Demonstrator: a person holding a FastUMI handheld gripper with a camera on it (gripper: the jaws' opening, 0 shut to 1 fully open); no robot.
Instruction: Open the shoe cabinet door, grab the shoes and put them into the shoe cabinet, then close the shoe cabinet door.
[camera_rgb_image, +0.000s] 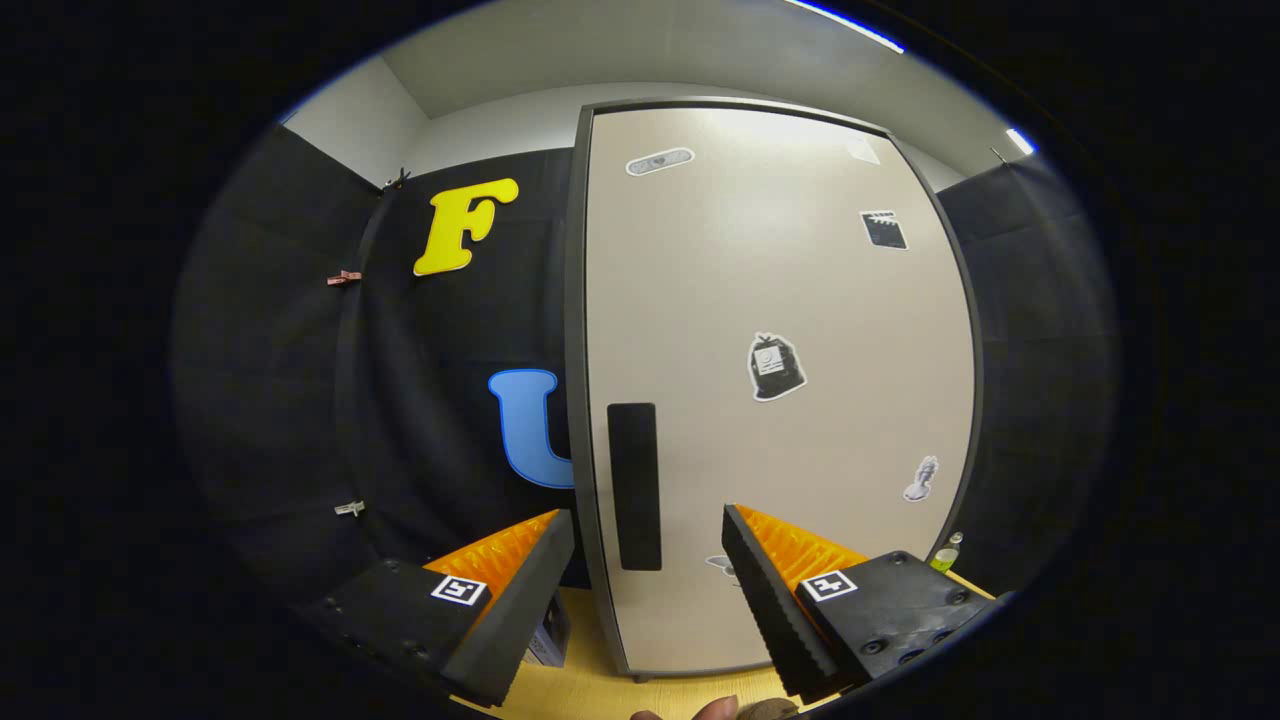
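tool (648, 560) is open, fingers spread wide, nothing between them but air; shoe cabinet door (780, 390) stands shut straight ahead, upright on the table (560, 690), filling most of what lies beyond the fingers. dark vertical handle strip (634, 486) sits near the door's left edge, just ahead of the gap and closer to the left finger; looks like a recess or flat pull, can't tell which. judgement: door is a stiff flat panel, smooth and probably slick on its face, so no purchase there, take hold at the handle strip or hook the left edge; hinge likely on the right side since the handle is left, so expect it to swing out toward the tool and need room. cabinet looks light enough that a hard pull could drag the whole box across the table, so pull slow. stickers (776, 368) on the door face are flat, no obstruction. small boxy thing (548, 640) sits on the table just behind the left finger at the cabinet's left foot, too hidden to identify, may be in the swing path. small green-capped bottle (948, 552) stands past the right finger at the cabinet's right side, clear of the door. brownish object (730, 708) at the near table edge under the tool, can't tell what it is
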